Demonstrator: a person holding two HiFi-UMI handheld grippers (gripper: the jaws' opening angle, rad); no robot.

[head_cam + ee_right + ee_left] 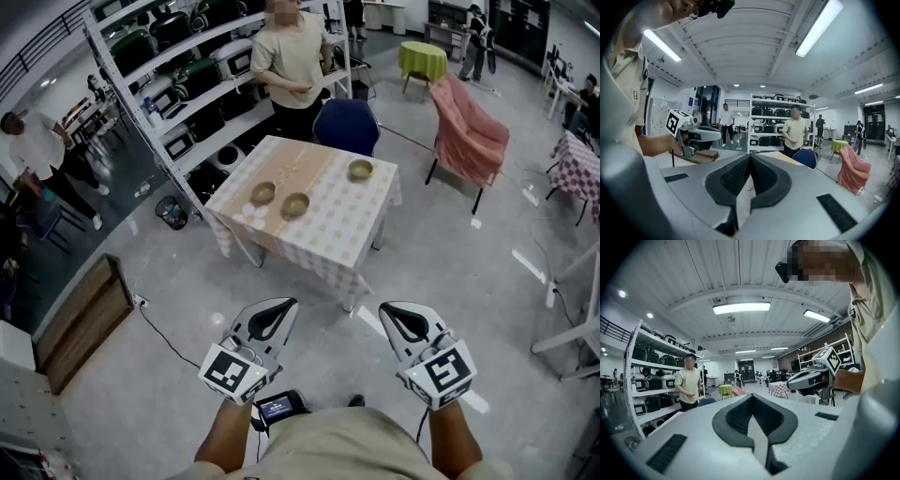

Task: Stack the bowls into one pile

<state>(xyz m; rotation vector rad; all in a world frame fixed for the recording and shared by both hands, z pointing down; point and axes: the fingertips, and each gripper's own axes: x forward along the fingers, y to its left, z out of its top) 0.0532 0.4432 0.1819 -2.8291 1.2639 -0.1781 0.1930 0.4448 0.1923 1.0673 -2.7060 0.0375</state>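
Grey concrete floor (pixel 169 309) lies under me, and over it the fingers of my left gripper (pixel 284 306) and my right gripper (pixel 391 309) are pressed together tip to tip, with nothing between them. Beyond, in the upper middle of the frame and well apart from me, the bench (pixel 328 234) carries three bowls (pixel 295 204), each standing alone and none stacked. A person (pixel 291 56) stands just behind it. I judge that arriving with the fingers closed could shove a bowl toward the edge. No writing is readable, only square patterns on my marker cubes (pixel 234 372).
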